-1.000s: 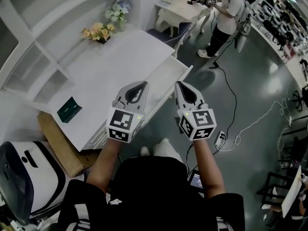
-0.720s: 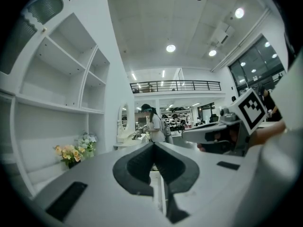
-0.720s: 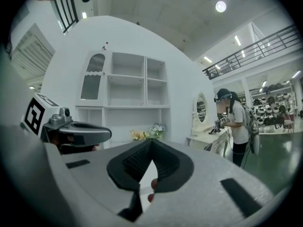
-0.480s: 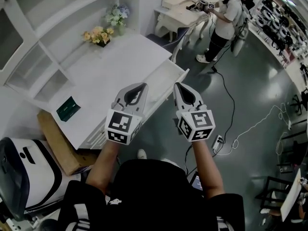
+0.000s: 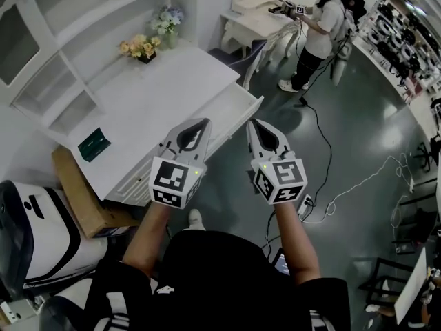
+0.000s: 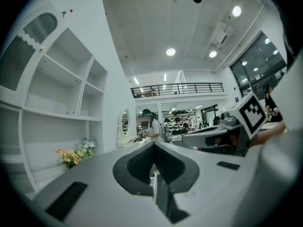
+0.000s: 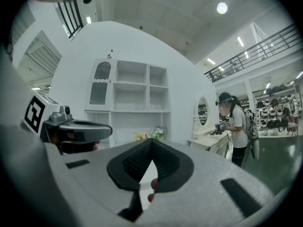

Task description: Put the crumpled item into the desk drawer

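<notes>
In the middle of the frame the left tongs (image 5: 198,124) and right tongs (image 5: 255,125) hang side by side, each pressed shut on nothing. Just above them the drawer (image 5: 233,112) stands pulled out from the white worktop (image 5: 151,92). I cannot tell what it holds.

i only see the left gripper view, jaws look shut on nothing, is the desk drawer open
Observer: Yes. The head view shows the drawer pulled out of the desk front.
Operator: anything crumpled on the desk
Observer: None that I can see. Besides the flowers, the top holds only a small dark green item.
Operator: where are the grippers
Observer: The left gripper and right gripper are side by side in front of the desk, both shut and empty, neither touching the drawer.
</notes>
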Available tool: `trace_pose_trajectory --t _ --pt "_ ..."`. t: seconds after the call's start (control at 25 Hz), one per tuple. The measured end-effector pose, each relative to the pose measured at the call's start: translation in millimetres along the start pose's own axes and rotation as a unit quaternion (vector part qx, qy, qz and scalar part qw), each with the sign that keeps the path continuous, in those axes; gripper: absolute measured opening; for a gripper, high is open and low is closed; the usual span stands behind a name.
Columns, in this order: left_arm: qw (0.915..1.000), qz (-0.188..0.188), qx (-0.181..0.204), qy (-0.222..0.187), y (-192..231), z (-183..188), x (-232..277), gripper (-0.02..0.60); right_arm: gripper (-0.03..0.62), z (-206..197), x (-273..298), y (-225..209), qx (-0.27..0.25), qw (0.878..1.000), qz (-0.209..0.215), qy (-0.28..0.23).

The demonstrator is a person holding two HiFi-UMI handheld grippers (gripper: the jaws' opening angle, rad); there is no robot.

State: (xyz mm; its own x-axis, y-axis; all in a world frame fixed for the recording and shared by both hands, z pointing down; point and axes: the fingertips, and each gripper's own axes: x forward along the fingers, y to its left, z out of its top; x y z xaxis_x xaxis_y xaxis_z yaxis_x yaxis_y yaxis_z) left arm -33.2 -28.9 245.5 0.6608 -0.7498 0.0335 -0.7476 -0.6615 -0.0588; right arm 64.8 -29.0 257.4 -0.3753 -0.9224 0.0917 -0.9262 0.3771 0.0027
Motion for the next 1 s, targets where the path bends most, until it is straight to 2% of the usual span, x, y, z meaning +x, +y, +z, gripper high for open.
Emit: trace_pose_trajectory --t 0.6,1.0 --pt "0.9998 0.017 0.001 -0.008 -53 10 -38 0.006 -0.005 0 -64 6 0.004 1.000 0.010 -0.015" --pt "0.9997 0.025 0.002 -0.007 -74 7 -60 0.006 -0.005 -3 -92 14 0.002 1.000 0.013 -0.018"
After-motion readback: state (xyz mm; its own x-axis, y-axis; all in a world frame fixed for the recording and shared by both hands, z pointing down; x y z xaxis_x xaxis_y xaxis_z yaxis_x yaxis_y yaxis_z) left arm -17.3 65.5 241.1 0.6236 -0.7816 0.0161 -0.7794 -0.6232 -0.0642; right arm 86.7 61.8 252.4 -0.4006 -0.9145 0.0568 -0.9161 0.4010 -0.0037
